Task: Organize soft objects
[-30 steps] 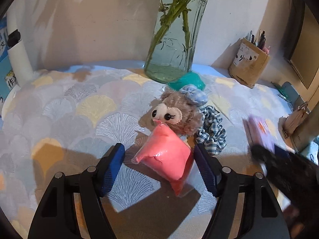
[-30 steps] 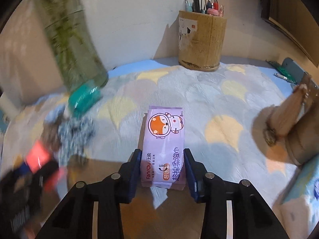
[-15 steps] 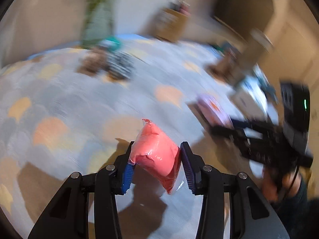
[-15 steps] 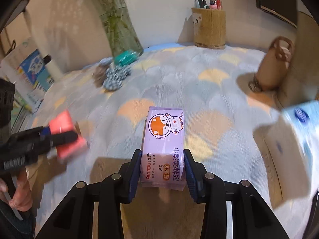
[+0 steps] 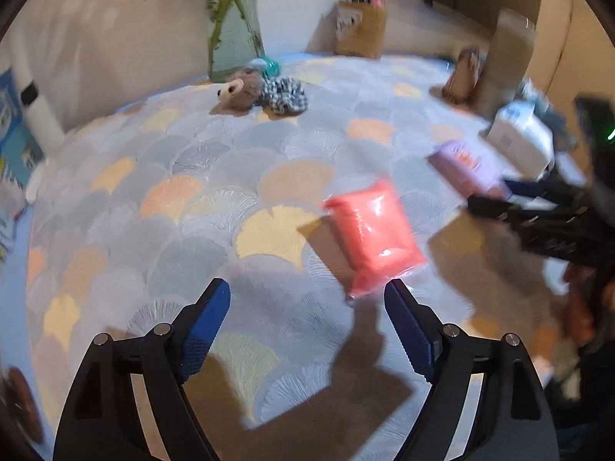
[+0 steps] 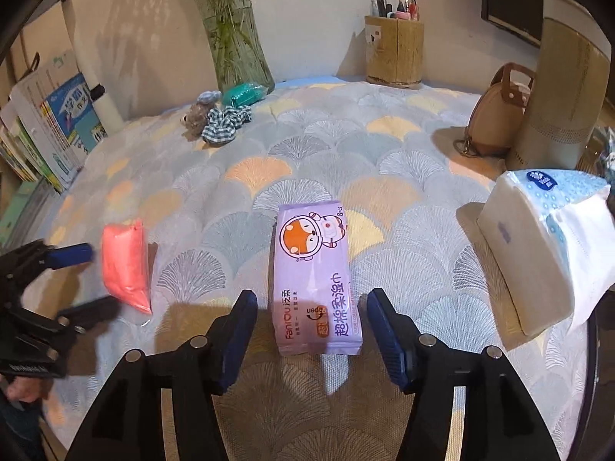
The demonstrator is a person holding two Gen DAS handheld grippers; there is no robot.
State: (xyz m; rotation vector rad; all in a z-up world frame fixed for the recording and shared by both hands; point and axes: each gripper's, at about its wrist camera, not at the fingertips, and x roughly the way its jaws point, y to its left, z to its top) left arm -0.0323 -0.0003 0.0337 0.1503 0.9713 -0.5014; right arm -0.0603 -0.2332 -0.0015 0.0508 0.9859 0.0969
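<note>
Coral-pink and glossy, the pink pouch (image 5: 374,232) lies flat on the fan-patterned tablecloth (image 5: 200,199) in the left wrist view, at about one o'clock from the left gripper (image 5: 307,299). The jaws stand wide apart with nothing between them; the pouch's near corner sits just beside the right-hand fingertip, though contact cannot be judged through the blur. Toward two o'clock the purple wipes pack (image 5: 467,165) lies blurred, with the right gripper (image 5: 496,196) reaching in from the edge at three o'clock. Far off at twelve o'clock a plush toy (image 5: 236,94) and a checked scrunchie (image 5: 286,94) huddle together before a glass vase (image 5: 234,34). A pen holder (image 5: 361,29) stands at one o'clock by the wall. Nothing lies between the fingers and the pouch.

In the right wrist view the purple wipes pack (image 6: 315,276) lies lengthwise straight ahead at twelve o'clock from the right gripper (image 6: 311,307), its near end between the spread fingers, with a gap on each side. The pink pouch (image 6: 125,265) rests at nine o'clock, just beside the left gripper (image 6: 90,278), whose jaws are parted. A white tissue pack (image 6: 538,246) sits close at three o'clock. The scrunchie (image 6: 225,123), the plush toy (image 6: 196,115) and a teal bundle (image 6: 244,92) cluster at eleven o'clock beneath the vase (image 6: 234,38); a brown bag (image 6: 499,115) stands at two o'clock.
</note>
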